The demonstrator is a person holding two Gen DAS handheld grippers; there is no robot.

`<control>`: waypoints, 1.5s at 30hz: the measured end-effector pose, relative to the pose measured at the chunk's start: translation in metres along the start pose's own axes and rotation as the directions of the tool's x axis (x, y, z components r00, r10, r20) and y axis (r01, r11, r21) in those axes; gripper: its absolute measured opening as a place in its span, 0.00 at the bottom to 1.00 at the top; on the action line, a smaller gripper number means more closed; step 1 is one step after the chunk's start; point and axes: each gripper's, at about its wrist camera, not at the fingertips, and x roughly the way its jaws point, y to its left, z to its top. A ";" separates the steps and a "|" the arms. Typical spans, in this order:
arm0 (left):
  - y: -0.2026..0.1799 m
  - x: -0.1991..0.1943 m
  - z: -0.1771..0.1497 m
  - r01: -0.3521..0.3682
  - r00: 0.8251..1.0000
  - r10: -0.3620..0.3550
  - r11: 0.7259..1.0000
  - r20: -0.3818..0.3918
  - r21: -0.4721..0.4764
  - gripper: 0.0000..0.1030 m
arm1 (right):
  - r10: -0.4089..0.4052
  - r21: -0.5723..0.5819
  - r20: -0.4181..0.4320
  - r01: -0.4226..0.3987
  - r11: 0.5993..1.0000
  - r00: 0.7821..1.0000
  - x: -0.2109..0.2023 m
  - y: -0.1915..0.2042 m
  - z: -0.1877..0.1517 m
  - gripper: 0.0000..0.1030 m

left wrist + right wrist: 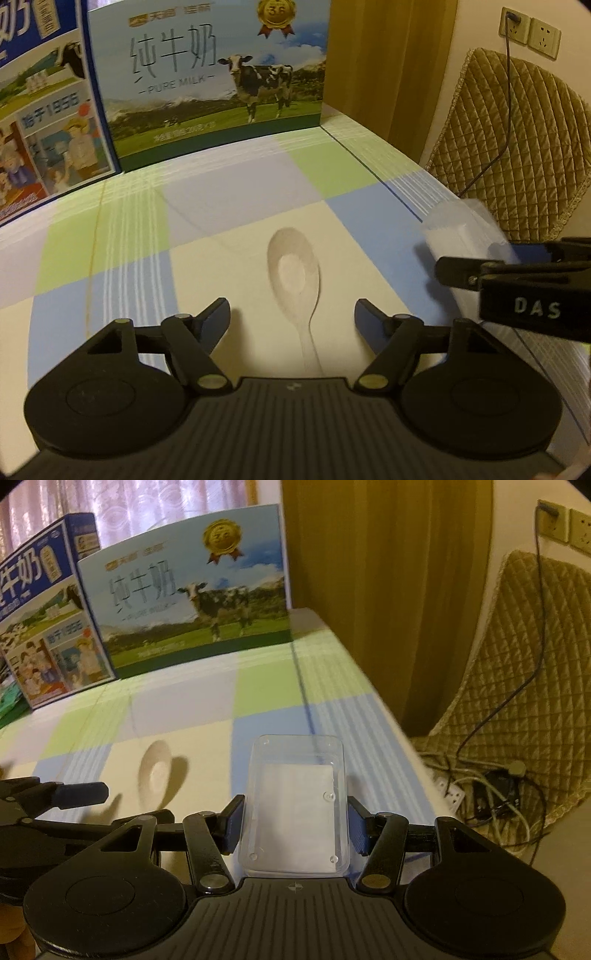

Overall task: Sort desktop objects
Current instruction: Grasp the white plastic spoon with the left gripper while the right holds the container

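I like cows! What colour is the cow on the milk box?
The cow on the milk box is black and white, seen best in the left wrist view.

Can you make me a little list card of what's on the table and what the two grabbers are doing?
table cover: checked cloth in green, blue, cream and lilac
spoon: pale spoon lying flat, between the open fingers of the left gripper, not gripped
clear box: see-through plastic box between the fingers of the right gripper, which are closed on its sides
at the back: two milk cartons standing, one with a cow, one blue
beside the table: quilted chair, wall sockets
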 end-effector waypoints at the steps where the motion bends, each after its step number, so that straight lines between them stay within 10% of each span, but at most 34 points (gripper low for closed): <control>1: -0.001 0.003 0.001 -0.001 1.000 0.001 1.000 0.001 0.002 0.66 | -0.007 0.005 0.003 0.006 1.000 1.000 0.000 -0.001 0.000 0.52; 19: -0.004 0.019 0.009 -0.035 0.999 0.034 0.999 0.043 0.012 0.28 | -0.009 0.026 -0.015 0.009 1.000 1.000 0.006 -0.002 -0.003 0.52; 45: 0.030 -0.135 -0.108 -0.051 0.999 0.050 0.996 -0.019 -0.073 0.27 | 0.189 -0.080 -0.064 -0.194 0.978 0.980 -0.048 0.064 -0.021 0.52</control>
